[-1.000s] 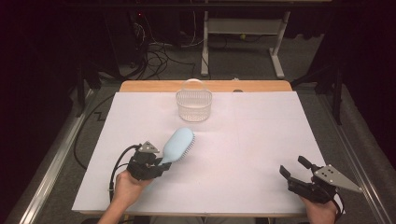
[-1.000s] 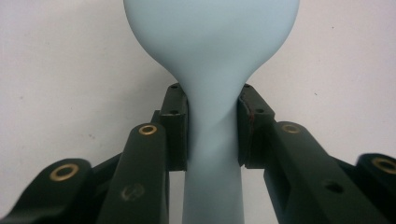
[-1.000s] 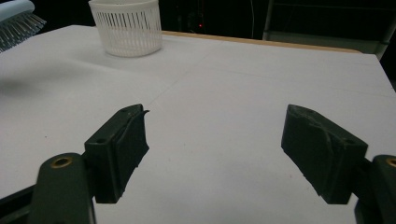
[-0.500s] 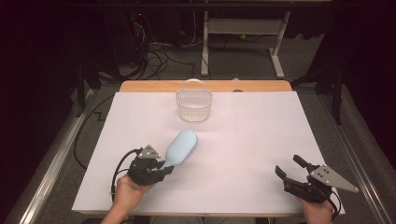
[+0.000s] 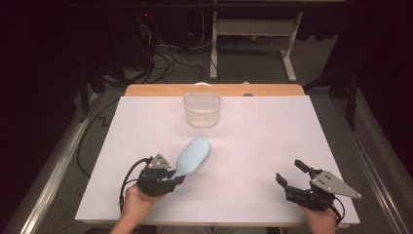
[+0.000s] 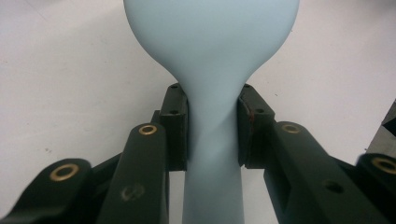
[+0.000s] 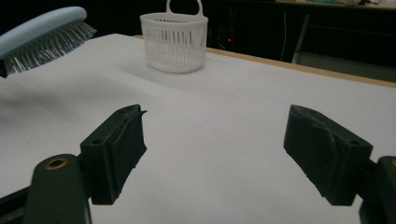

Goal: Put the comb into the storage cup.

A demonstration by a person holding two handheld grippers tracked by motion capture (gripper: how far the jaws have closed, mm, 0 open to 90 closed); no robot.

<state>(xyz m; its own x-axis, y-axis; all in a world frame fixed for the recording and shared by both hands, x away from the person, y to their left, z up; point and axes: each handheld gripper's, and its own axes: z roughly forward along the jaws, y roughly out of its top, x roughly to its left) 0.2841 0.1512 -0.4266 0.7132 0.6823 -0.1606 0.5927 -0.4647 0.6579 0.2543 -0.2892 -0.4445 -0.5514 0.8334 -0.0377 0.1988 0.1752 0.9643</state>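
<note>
Dark room, cable-strewn floor (image 5: 160,53), desk frame (image 5: 253,29)

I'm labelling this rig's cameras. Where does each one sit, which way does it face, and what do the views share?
High view: above the person's side, looking forward and down at the table; both hands, left claw and right claw show.
Left gripper view: rides the left claw, looking along its jaws, shut on the hairbrush handle.
Right gripper view: rides the open right claw, facing the basket.
Shared: hairbrush in all three; basket in the high and right gripper views.
</note>
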